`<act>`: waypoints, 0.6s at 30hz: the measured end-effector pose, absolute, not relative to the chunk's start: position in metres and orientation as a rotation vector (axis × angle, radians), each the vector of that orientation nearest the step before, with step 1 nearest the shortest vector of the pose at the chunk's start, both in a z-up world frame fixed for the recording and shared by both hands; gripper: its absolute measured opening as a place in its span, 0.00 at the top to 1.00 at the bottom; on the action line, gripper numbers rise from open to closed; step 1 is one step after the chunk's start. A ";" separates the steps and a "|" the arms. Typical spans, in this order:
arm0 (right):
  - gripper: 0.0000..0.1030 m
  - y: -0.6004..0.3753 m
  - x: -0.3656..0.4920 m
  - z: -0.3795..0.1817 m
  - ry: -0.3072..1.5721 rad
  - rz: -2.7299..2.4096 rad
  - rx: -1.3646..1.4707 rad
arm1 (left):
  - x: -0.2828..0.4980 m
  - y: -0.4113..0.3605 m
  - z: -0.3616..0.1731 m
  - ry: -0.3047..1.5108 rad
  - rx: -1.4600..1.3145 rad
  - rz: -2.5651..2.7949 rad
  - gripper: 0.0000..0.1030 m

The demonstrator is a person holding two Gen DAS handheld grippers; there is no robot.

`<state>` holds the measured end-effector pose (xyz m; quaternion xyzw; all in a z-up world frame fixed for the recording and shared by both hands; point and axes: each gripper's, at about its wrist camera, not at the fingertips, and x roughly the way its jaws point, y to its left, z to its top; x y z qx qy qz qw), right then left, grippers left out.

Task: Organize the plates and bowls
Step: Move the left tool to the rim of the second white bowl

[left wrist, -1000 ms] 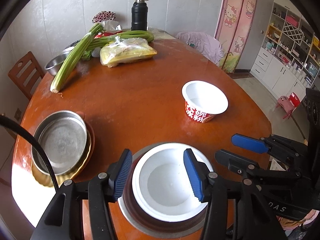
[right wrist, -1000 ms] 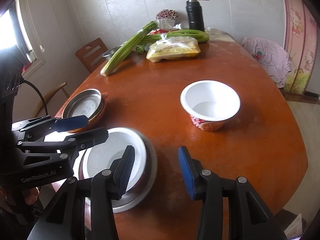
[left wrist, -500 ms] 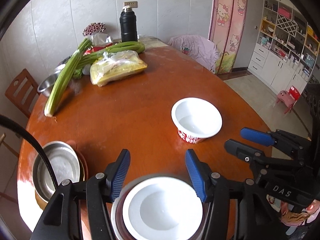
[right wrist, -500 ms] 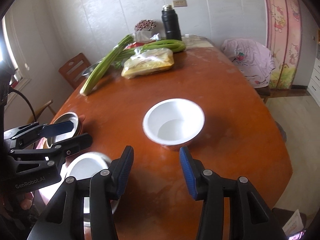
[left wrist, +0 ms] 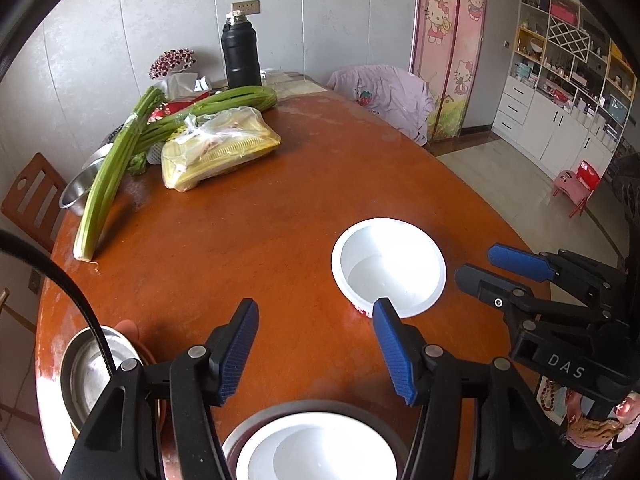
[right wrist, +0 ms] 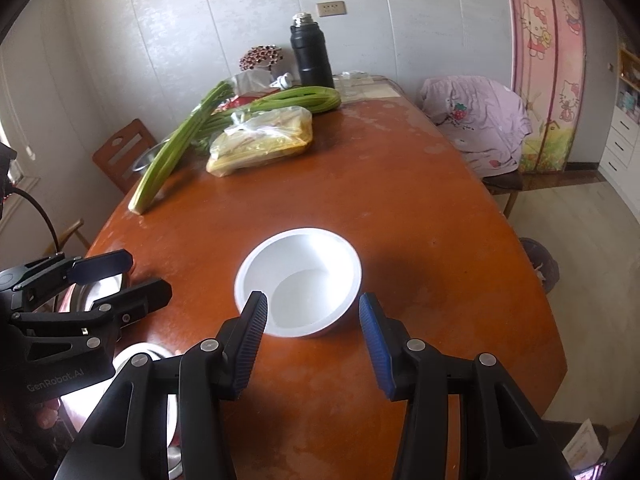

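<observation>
**Both grippers hung open over the worktop, empty**

The left gripper (left wrist: 316, 354) pointed steeply down at the orange-brown worktop (left wrist: 248, 236); its jaws had just been opening and stood apart with nothing between them. The right gripper (right wrist: 310, 340) was angled down the same way, jaws parted and empty.

A white paper bowl (right wrist: 298, 286) with red print low on its side stood upright on the worktop just beyond the right gripper's blue pads, roughly centred between them and not touched. In the left wrist view this bowl (left wrist: 388, 266) lay to the right of the left jaws, its near rim behind the right pad's tip.

A second white bowl (left wrist: 316, 448) sat nested in a steel plate (left wrist: 248, 436) at the near edge, below the left jaws. Further left, a steel pan (left wrist: 86, 372) rested on an orange plate (left wrist: 132, 326).

Celery (left wrist: 112, 172), a bagged food parcel (left wrist: 220, 146) and a black flask (left wrist: 240, 54) lay at the far end.
</observation>
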<state>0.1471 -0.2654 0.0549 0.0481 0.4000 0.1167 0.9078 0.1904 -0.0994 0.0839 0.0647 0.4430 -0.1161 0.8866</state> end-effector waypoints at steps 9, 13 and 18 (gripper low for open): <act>0.52 -0.272 0.173 0.034 0.886 0.219 0.111 | 0.212 -0.111 0.066 0.976 0.144 -0.254 0.43; 0.52 -0.274 0.183 0.024 0.913 0.214 0.119 | 0.222 -0.112 0.057 1.007 0.126 -0.269 0.43; 0.52 -0.275 0.194 0.015 0.942 0.222 0.126 | 0.233 -0.113 0.048 1.039 0.105 -0.276 0.43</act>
